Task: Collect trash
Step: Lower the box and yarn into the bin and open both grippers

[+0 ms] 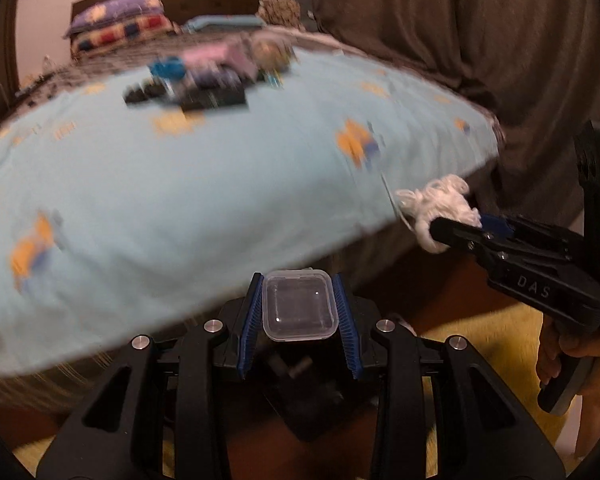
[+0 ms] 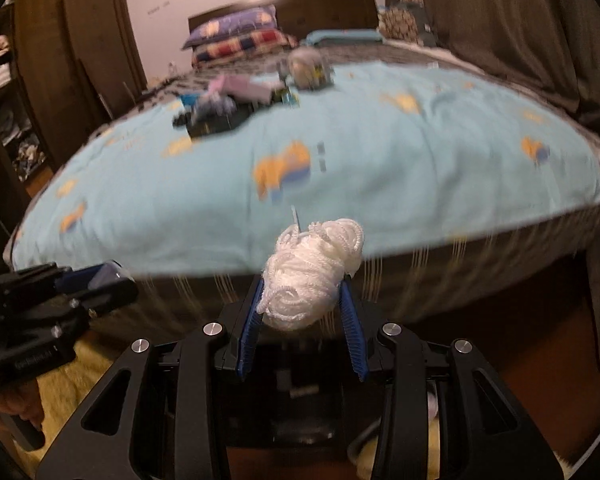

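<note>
My left gripper (image 1: pixel 298 280) is shut on a small clear plastic box (image 1: pixel 299 306), held between its blue pads just off the foot of the bed. My right gripper (image 2: pixel 302 278) is shut on a white bundle of yarn (image 2: pixel 310 276) with a thin needle sticking up from it. In the left wrist view the right gripper (image 1: pixel 456 224) shows at the right edge with the yarn bundle (image 1: pixel 440 204) in its tips. The left gripper (image 2: pixel 108 280) appears at the left edge of the right wrist view. Both hang over the floor in front of the bed.
The bed with a light blue patterned sheet (image 1: pixel 220 168) fills the view. A blurred heap of small items (image 2: pixel 244 96) lies further up it, pillows (image 2: pixel 236 36) beyond. Brown curtain (image 1: pixel 460 20) at right, wardrobe (image 2: pixel 60 40) at left, a yellow rug (image 1: pixel 480 332) below.
</note>
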Demonstrator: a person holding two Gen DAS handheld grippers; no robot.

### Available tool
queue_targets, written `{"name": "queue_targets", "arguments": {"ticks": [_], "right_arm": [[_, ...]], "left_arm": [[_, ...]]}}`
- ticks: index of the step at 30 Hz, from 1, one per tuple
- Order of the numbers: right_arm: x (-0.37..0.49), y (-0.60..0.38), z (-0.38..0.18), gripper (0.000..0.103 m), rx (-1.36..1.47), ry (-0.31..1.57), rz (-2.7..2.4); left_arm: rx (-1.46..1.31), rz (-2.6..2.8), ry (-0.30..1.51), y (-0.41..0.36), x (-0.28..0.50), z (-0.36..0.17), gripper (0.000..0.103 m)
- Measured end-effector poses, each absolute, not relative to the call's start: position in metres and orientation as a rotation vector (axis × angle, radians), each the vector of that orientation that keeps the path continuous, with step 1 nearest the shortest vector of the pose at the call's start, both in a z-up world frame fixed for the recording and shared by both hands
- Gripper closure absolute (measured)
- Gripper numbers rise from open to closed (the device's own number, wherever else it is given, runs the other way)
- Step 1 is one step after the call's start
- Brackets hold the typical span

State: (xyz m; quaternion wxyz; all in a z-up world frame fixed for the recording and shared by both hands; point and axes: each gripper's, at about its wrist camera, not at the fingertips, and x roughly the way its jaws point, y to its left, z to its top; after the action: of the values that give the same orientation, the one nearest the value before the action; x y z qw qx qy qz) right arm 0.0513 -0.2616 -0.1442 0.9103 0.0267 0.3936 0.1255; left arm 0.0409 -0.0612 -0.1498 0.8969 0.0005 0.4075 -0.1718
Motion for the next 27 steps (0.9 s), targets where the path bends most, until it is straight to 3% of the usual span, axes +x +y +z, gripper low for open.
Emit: {"name": "queue_targets", "arguments": {"ticks": [15, 27], "right_arm": [[0.049, -0.248, -0.289, 0.064, 0.073, 1.144, 0.286], [0.052, -0.24, -0.349, 0.061, 0.086, 1.293, 0.267]], "left_arm": [[0.002, -0.356, 1.125, -0.078, 0.041, -0.3, 0.07], [-0.015, -0.373, 1.266, -0.076, 0.048, -0.364, 0.07]]}}
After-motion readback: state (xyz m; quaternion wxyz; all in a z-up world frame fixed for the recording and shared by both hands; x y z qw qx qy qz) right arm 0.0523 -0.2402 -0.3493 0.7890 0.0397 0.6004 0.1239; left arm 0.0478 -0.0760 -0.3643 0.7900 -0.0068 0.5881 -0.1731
